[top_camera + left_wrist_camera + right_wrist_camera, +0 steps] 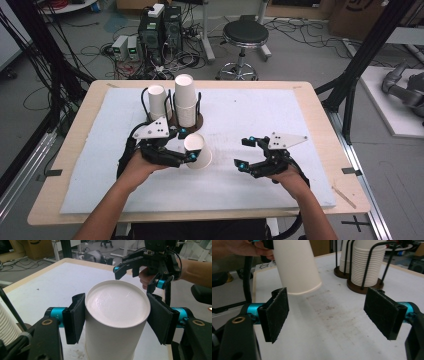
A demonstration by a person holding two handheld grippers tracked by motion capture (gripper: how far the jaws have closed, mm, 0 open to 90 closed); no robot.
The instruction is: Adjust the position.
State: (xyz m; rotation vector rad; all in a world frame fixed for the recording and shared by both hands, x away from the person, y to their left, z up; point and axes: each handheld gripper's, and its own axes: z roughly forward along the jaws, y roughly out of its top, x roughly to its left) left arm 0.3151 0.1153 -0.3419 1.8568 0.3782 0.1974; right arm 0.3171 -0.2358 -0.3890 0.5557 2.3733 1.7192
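A: Why do we hold the paper cup (pixel 198 150) upside down, off the table (pixel 260 115) beside the cup rack (pixel 176 120)?

B: Our left gripper (pixel 186 145) clamps its sides, probably fresh off the stacks. Our right gripper (pixel 246 152) waits nearby, jaws wide and empty, likely to take it.

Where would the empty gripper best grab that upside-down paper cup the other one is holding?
On the bare side wall near the rim, below the left gripper, coming from the open right side. The paper cup widens there, and the right gripper already stands open facing it.
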